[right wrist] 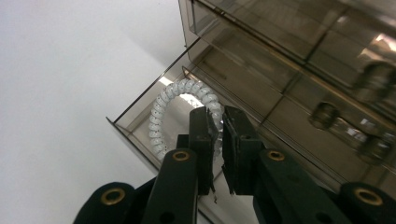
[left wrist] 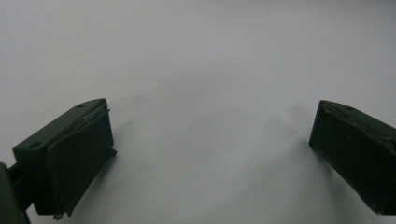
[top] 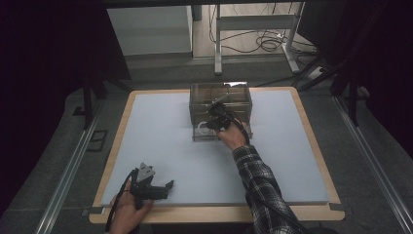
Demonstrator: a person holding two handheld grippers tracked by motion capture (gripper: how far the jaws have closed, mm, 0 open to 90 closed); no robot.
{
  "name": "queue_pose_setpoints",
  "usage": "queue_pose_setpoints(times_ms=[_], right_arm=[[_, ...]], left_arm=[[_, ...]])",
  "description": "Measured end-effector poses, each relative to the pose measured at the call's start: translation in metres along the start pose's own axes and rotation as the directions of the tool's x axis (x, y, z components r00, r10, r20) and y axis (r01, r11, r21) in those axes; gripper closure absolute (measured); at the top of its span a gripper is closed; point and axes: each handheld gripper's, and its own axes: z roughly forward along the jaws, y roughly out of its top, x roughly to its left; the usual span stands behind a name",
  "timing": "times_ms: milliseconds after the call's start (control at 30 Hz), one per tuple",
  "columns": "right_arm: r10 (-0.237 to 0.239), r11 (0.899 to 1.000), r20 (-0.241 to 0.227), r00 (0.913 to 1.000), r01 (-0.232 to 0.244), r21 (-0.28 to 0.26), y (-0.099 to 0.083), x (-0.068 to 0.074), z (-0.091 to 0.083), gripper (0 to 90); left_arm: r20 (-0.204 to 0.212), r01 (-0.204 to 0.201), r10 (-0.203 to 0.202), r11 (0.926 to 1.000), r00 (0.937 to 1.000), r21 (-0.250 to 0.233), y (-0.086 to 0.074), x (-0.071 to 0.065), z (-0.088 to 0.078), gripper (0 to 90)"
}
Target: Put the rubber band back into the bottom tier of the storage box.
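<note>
A white spiral hair tie (right wrist: 164, 112), a coiled plastic ring, lies in the pulled-out bottom drawer (right wrist: 140, 109) of a smoky clear plastic drawer organiser (top: 221, 105) that stands at the far middle of the counter (top: 160, 141). The right claw (right wrist: 219, 122) is pinched almost closed on the ring's near-right side, its black tips nearly meeting across the coil. Above the open drawer, the organiser's upper drawers show round clear knobs (right wrist: 324, 114), blurred. A plaid sleeve (top: 258, 180) reaches toward the organiser. The left claw (top: 163, 187) rests near the counter's front left corner, well apart from the organiser, its jaws spread wide with nothing between them. The counter has a pale blue-grey mat with a light wood edge. Beyond it are a grey floor, metal table legs (top: 218, 44) and loose cables (top: 265, 41); dark curtains hang at both sides.
</note>
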Motion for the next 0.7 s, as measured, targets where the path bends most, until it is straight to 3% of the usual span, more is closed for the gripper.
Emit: queue_pose_setpoints(times_ms=[333, 500, 700], right_arm=[[-0.027, 0.999, 0.0, 0.9996, 0.027, 0.039, -0.003, 0.007, 0.023, 80.7], [-0.037, 0.998, -0.003, 0.9993, 0.037, 0.044, -0.004, 0.008, 0.026, 80.1], [-0.038, 0.999, 0.008, 0.9992, 0.038, 0.029, -0.005, 0.006, 0.025, 72.1]], left_arm=[[0.0, 0.0, 0.0, 1.0, 1.0, 0.0, 0.0, 0.0, 0.0, 0.0], [0.0, -0.001, 0.001, 1.0, 1.0, 0.0, 0.0, 0.0, 0.0, 0.0], [0.0, 0.0, 0.0, 1.0, 1.0, 0.0, 0.0, 0.0, 0.0, 0.0]])
